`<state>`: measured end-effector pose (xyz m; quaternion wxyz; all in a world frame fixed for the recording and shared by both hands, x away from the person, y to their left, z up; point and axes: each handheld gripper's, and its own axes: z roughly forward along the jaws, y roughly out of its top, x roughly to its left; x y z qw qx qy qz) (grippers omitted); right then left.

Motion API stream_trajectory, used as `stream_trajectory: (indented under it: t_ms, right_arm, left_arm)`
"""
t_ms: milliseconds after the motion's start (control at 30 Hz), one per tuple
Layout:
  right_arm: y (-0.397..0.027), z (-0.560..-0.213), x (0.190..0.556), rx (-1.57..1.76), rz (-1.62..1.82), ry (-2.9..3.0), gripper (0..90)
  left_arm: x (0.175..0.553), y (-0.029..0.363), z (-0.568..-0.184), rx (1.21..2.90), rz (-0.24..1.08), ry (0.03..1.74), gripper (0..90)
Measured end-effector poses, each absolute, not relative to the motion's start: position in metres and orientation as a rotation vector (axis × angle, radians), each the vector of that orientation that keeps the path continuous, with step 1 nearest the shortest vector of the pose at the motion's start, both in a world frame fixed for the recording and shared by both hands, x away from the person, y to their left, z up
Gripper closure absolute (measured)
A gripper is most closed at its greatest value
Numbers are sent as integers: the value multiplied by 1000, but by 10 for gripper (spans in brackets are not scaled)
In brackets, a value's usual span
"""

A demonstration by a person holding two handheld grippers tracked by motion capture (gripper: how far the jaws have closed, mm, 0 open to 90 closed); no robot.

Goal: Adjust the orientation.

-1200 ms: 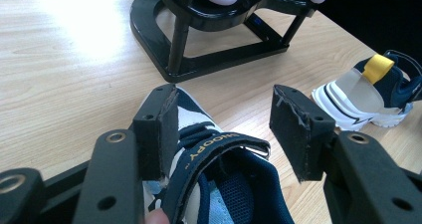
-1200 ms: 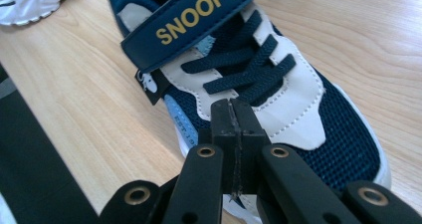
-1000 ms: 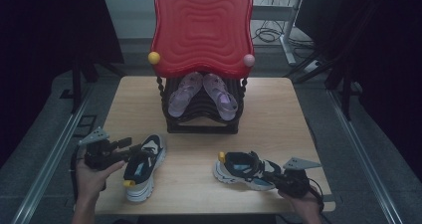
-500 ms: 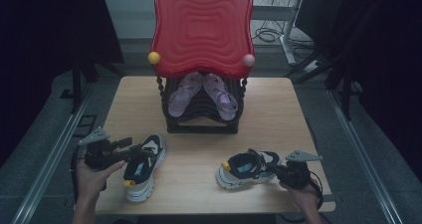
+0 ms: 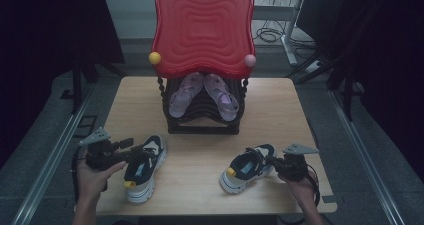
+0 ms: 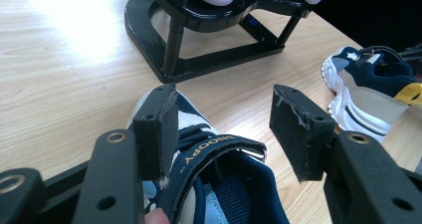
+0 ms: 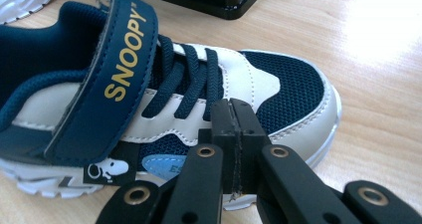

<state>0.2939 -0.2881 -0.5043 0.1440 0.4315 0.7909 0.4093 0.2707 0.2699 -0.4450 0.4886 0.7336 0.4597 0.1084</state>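
A navy and white sneaker (image 5: 142, 172) stands at the front left of the table. My left gripper (image 5: 132, 154) reaches over it from the left. In the left gripper view my left gripper (image 6: 224, 114) is open, and the shoe's strap (image 6: 214, 152) touches only the left pad. The matching sneaker (image 5: 245, 170) lies at the front right, with its yellow heel tab toward the front. My right gripper (image 5: 271, 160) is at its toe end. Its jaws (image 7: 234, 119) are shut, pads together, against the sneaker's side (image 7: 99, 84).
A black shoe rack (image 5: 202, 122) stands at the table's middle back and holds a pair of purple sandals (image 5: 182, 97). A big red tray (image 5: 202, 30) leans upright on top of it. The wooden table (image 5: 280, 105) has bare room either side of the rack.
The right sneaker has turned, heel swinging toward the table's front and toe toward the back. My right gripper shifted with it. The left gripper and its sneaker stayed put.
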Motion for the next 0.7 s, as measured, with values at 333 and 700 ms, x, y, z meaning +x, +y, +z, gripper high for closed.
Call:
stream_trajectory:
  t_ms: [333, 700]
  right_arm:
    - [-281, -505, 308, 1219, 1195, 2289, 900]
    - [-271, -507, 328, 1205, 1226, 2309, 900]
  left_arm:
    - [271, 269, -445, 1786, 261, 1119, 448]
    - [271, 270, -446, 1783, 262, 1121, 448]
